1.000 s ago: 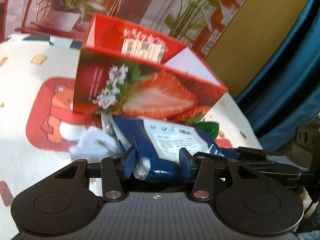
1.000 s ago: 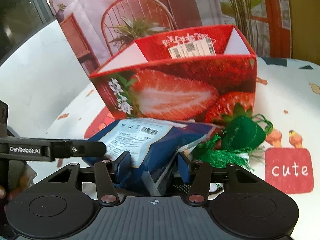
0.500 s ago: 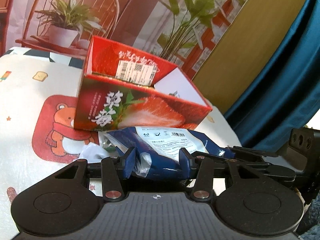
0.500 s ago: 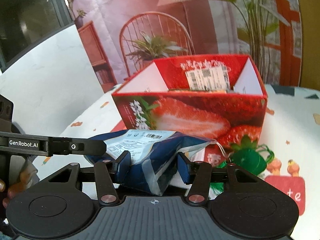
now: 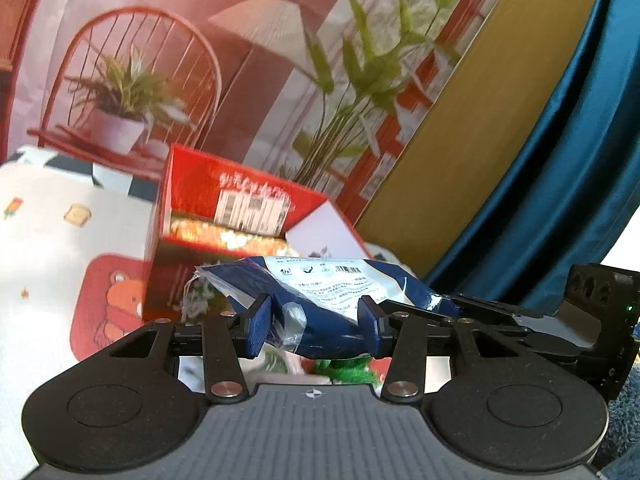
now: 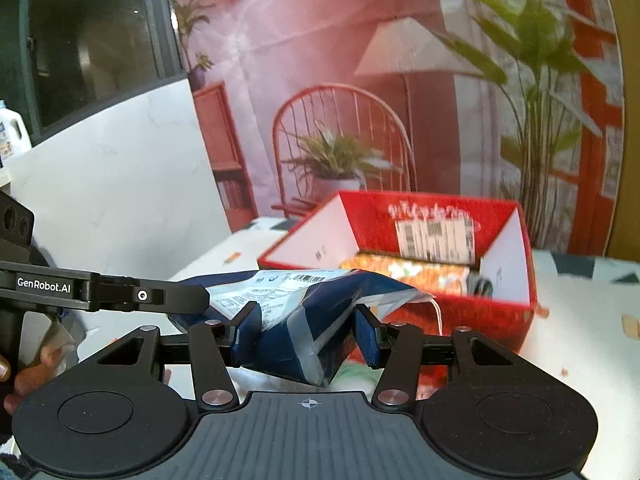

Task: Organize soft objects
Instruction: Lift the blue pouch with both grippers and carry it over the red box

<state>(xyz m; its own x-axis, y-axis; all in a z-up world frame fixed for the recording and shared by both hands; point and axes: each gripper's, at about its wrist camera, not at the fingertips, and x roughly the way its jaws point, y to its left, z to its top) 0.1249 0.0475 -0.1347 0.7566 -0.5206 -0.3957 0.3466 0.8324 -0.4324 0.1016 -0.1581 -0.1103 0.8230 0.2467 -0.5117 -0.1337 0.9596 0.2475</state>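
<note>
the red strawberry box [image 5: 240, 236] stands open-topped on the cartoon-printed tablecloth [image 5: 48, 240], and everything else is placed here against it. in front of the box and above the cloth, a dark blue pouch [image 5: 320, 300] with a white printed label hangs in the air, carried from both ends. the left gripper [image 5: 316, 320] is clamped on one end of the pouch, its blue pads pressing into the crumpled film on either side; the right gripper [image 6: 304, 336] is clamped on the other end in the same way, the film folded and pinched between its pads. in the right wrist view the pouch [image 6: 304, 312] sits at about the level of the box's near rim, just short of the box [image 6: 420, 256], and the left gripper's black finger reaches in from the left edge to its far end, with a person's fingers [image 6: 36, 364] wrapped round that tool's handle. inside the box lies an orange-patterned packet [image 6: 400, 270] against the back wall, under a white barcode sticker [image 6: 434, 240]. below the pouch, in front of the box, a bit of green fabric [image 5: 348, 372] shows on the cloth, too blurred to make out. behind the box hangs a printed backdrop [image 5: 200, 60] of a chair and plants, and to the right of the box a blue curtain [image 5: 560, 160].
</note>
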